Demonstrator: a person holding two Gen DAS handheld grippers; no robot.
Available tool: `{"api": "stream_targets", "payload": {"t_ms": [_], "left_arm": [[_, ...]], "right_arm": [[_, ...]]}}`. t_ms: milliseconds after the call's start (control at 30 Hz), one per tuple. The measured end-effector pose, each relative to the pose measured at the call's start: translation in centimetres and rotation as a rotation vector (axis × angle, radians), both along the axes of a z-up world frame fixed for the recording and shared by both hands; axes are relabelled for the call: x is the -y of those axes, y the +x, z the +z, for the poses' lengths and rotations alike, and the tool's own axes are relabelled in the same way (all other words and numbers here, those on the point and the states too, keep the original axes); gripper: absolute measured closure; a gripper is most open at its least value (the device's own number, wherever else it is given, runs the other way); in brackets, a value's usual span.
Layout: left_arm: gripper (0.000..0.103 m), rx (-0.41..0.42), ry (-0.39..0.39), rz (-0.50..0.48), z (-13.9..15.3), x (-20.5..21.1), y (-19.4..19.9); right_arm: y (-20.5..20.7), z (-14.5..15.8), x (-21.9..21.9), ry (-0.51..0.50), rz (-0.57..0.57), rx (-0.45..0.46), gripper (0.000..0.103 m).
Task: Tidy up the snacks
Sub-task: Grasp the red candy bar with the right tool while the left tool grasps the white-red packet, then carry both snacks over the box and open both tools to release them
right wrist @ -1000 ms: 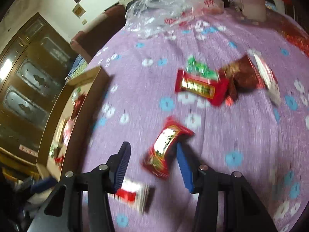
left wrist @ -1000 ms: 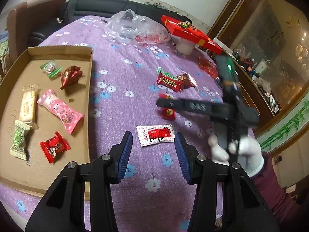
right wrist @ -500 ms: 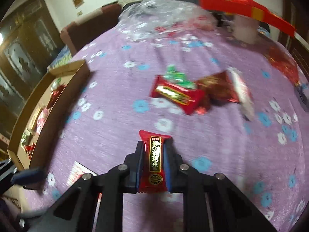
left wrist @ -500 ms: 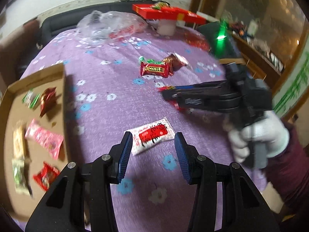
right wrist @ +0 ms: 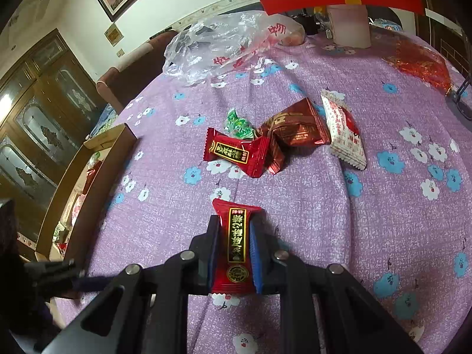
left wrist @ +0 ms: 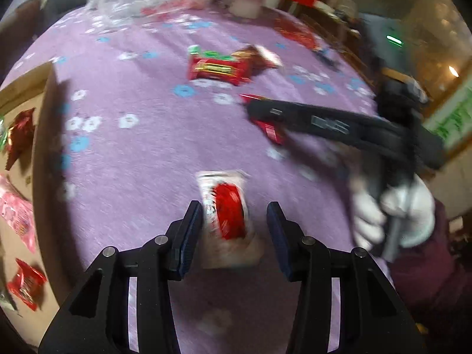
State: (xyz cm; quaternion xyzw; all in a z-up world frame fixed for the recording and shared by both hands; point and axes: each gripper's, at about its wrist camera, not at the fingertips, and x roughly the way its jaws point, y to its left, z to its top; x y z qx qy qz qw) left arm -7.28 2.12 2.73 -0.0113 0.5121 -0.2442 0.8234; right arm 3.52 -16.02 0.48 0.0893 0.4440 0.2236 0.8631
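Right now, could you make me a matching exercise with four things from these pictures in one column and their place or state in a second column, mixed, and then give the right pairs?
Things:
1. red candy with gold label
2. white and red packet
3. clear plastic bag
4. cardboard tray

Places or states:
A. at the far end of the table
B. on the cloth between the open jaws of the left gripper
C. at the left edge of the table, with snacks inside
D. clamped in the right gripper

Pairs: 1-D, 2-B, 3-A, 4-C

Right claw [right wrist: 233, 253] clamped, left claw [left wrist: 234, 230] parted, angled down
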Motion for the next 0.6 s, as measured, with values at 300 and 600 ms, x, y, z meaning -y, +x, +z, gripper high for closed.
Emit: {"api": "stream_targets", "payload": {"t_ms": [300,600], "left_arm": [[0.057,0.061,0.072,0.098,-0.1,0.7,-0.6],[0.05,0.18,0.235,0.14,-1.7,3.6,-0.5]], "right_arm": [[-0.1,-0.1,0.0,-0.002,-0.003,0.008,0.08],[-0.3,-0.1,-0.3,-0.023,-0.002,0.022,0.08]]}}
